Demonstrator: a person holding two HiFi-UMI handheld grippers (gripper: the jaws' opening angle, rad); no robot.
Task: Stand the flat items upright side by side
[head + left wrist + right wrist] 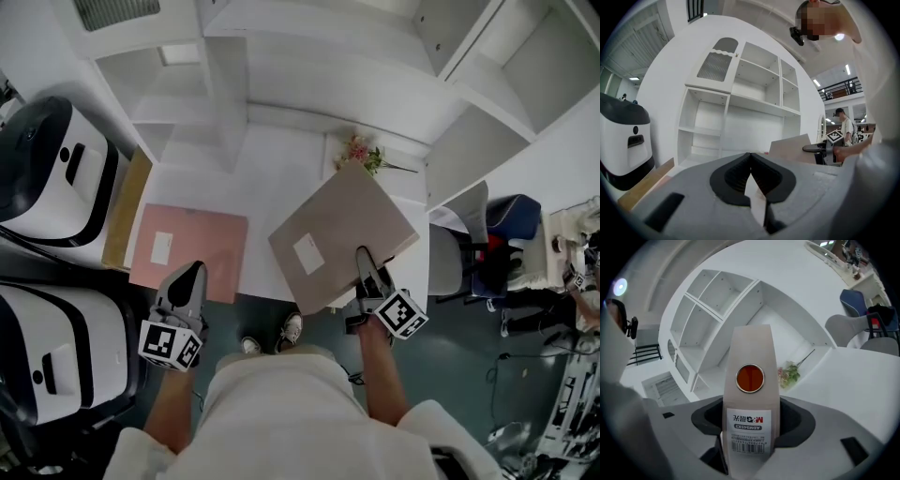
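A pink flat folder with a white label lies on the white table, left of centre. My left gripper hovers at its near edge, jaws shut and empty, tips meeting in the left gripper view. A beige file folder is tilted over the table's right part, near edge raised. My right gripper is shut on that near edge. The right gripper view shows its spine, with a round orange hole and a barcode label, clamped between the pads. The same beige folder appears in the left gripper view.
A white shelf unit rises behind the table. A pink flower sprig lies by the beige folder's far corner. A wooden board sits at the left edge beside two white-and-black machines. A chair stands at right.
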